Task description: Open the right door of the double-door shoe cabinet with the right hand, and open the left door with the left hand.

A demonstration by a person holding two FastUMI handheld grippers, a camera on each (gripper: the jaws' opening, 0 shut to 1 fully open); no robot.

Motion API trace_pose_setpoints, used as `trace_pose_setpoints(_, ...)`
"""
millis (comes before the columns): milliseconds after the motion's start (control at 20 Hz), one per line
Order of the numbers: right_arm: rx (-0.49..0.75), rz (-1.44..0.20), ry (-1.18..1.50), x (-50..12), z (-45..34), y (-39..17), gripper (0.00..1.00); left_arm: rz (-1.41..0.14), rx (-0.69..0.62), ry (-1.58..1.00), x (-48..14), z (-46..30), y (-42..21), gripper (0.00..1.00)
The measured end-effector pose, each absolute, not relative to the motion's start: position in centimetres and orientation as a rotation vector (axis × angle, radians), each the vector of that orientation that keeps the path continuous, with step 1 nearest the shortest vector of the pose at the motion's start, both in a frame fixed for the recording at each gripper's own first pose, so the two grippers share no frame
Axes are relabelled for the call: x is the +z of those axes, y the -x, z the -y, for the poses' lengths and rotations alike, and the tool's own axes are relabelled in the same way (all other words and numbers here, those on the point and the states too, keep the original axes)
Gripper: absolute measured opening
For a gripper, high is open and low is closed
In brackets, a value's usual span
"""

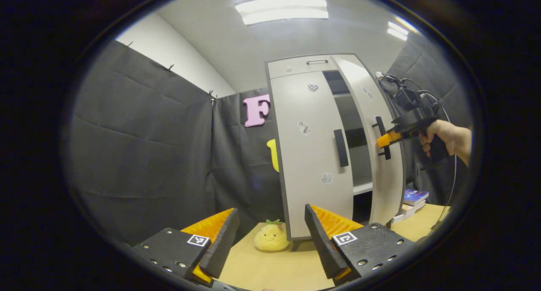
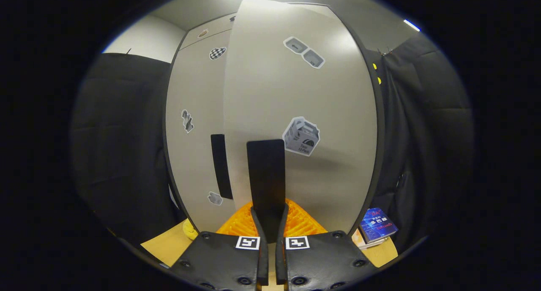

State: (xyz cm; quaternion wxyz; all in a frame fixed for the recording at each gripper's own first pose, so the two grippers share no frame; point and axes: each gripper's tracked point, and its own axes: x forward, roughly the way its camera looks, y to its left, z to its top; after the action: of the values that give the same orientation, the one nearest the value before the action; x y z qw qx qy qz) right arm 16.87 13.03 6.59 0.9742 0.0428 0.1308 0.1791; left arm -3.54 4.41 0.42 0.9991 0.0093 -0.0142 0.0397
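On the table (image 1: 274, 270) at the back of the booth stood the double-door shoe cabinet (image 1: 312, 156), pale grey with little stickers on its fronts. From the left gripper view, the right door (image 1: 380, 156) was swung partway out, so you could see a dark gap and a shelf inside, while the left door (image 1: 310, 164) sat flush and closed with its dark vertical handle (image 1: 341, 148) untouched. The right hand-held gripper (image 1: 382, 141) was up at the right door's handle (image 1: 382, 137), with a person's hand (image 1: 441, 137) wrapped around its grip. Over in the right gripper view you got the close-up: that right hand-held gripper (image 2: 269, 223) had its fingers pinched in tight on the dark handle (image 2: 266, 177) of the right door (image 2: 296, 113), one finger on each side, pressing it. The left hand-held gripper (image 1: 270, 236) was spread wide with nothing in it, hovering low over the table and well short of the cabinet. Between its fingers you could see a small yellow plush fruit (image 1: 271, 237) sitting on the table just beside the cabinet's lower left corner. A couple of books (image 1: 412, 200) lay stacked on the table to the right of the cabinet, near the open door.
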Motion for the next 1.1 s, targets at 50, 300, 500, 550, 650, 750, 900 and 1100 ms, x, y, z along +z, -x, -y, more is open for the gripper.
trace_pose_setpoints(50, 0.363, -0.263, -0.089, 6.6, -12.9, -16.8, 0.08, 0.031, 0.074, -0.021, 0.6, -4.0, 3.5, 0.91)
trace_pose_setpoints(300, 0.375, -0.254, -0.113, 6.6, -12.0, -16.4, 0.05, 0.045, 0.042, -0.029, 1.2, -1.9, 2.8, 0.91)
trace_pose_setpoints(500, 0.388, -0.253, -0.124, 6.6, -11.6, -16.4, 0.08, 0.047, 0.013, -0.031, 1.4, 0.0, 1.8, 0.91)
trace_pose_setpoints(550, 0.388, -0.252, -0.126, 6.6, -11.4, -16.3, 0.05, 0.045, 0.007, -0.029, 1.2, 0.3, 1.6, 0.91)
trace_pose_setpoints(650, 0.384, -0.244, -0.124, 6.7, -11.0, -16.1, 0.08, 0.043, -0.006, -0.025, 1.1, 1.3, 1.1, 0.91)
trace_pose_setpoints(750, 0.381, -0.243, -0.121, 6.7, -10.6, -16.0, 0.08, 0.045, -0.018, -0.024, 1.2, 2.1, 0.7, 0.91)
trace_pose_setpoints(900, 0.376, -0.24, -0.143, 6.7, -10.1, -15.8, 0.08, 0.047, -0.036, -0.016, 1.2, 3.2, 0.0, 0.91)
trace_pose_setpoints(1100, 0.369, -0.23, -0.152, 6.8, -9.5, -15.7, 0.07, 0.039, -0.069, -0.007, 0.9, 5.1, -0.6, 0.91)
